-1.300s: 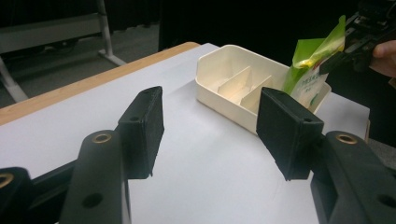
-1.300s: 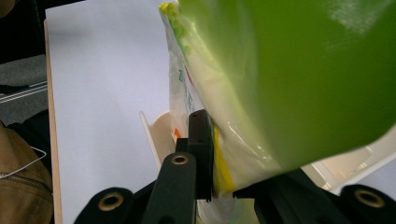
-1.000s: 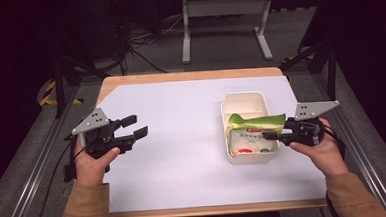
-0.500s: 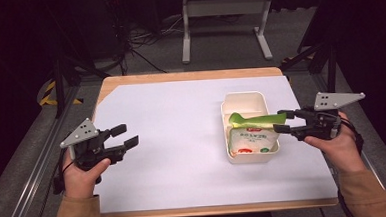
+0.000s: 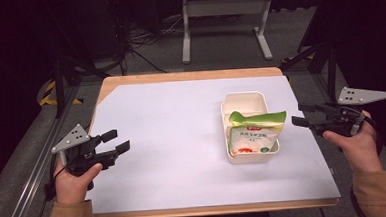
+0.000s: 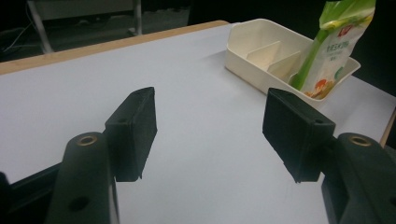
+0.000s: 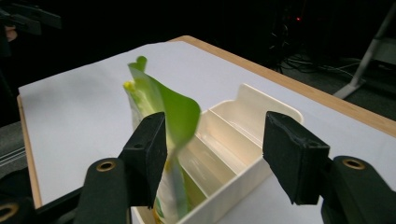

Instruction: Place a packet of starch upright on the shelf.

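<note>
The snack bag (image 5: 255, 133) has been let go since the earlier frame and now stands upright in the near compartment of the cream divided box (image 5: 244, 100), its green top leaning over. The right hand-held gripper (image 5: 301, 115) has been drawn back to the table's right edge, just beside the box; its jaws have just been opening and stand wide, nothing between them. The left hand-held gripper (image 5: 115, 141) has been pulled toward the table's (image 5: 161, 115) near left corner, well apart from the bag, jaws parted and empty.
</note>
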`<state>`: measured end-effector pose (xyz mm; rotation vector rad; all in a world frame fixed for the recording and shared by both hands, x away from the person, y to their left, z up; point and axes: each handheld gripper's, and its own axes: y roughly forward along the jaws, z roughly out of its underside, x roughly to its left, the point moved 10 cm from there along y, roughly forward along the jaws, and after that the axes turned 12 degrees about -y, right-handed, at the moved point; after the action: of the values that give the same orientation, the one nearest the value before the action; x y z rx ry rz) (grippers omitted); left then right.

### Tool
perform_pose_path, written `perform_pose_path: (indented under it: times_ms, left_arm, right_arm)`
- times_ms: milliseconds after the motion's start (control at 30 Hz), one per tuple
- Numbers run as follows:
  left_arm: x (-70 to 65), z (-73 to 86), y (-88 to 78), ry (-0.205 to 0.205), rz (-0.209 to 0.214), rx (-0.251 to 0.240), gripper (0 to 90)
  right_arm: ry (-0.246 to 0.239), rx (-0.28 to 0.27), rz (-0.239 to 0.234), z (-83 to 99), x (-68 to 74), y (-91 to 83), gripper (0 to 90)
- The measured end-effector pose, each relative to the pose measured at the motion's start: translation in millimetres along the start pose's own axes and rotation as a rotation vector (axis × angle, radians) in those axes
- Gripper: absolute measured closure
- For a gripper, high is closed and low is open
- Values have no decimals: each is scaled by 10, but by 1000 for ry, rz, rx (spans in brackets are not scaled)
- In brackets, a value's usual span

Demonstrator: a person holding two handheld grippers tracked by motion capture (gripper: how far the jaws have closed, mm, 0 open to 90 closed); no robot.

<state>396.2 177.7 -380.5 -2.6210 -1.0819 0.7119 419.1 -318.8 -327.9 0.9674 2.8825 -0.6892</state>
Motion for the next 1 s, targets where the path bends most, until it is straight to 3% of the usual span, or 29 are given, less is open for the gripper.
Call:
perform_pose_path:
  times_ms: [167, 200, 467, 733, 1000]
  left_arm:
    - [62, 34, 25, 13, -8, -14, 381]
    - [103, 66, 47, 21, -11, -24, 385]
    - [234, 195, 128, -15, -18, 6, 396]
    - [331, 311, 215, -44, -25, 28, 405]
    - [422, 406, 293, -63, -39, 44, 400]
  right_arm:
    - [20, 23, 34, 163, -118, -38, 404]
    - [32, 42, 45, 274, -180, -37, 403]
    - [90, 69, 79, 665, -343, -16, 400]
    - [124, 105, 72, 994, -352, 91, 392]
    - [144, 118, 67, 1274, -271, 270, 385]
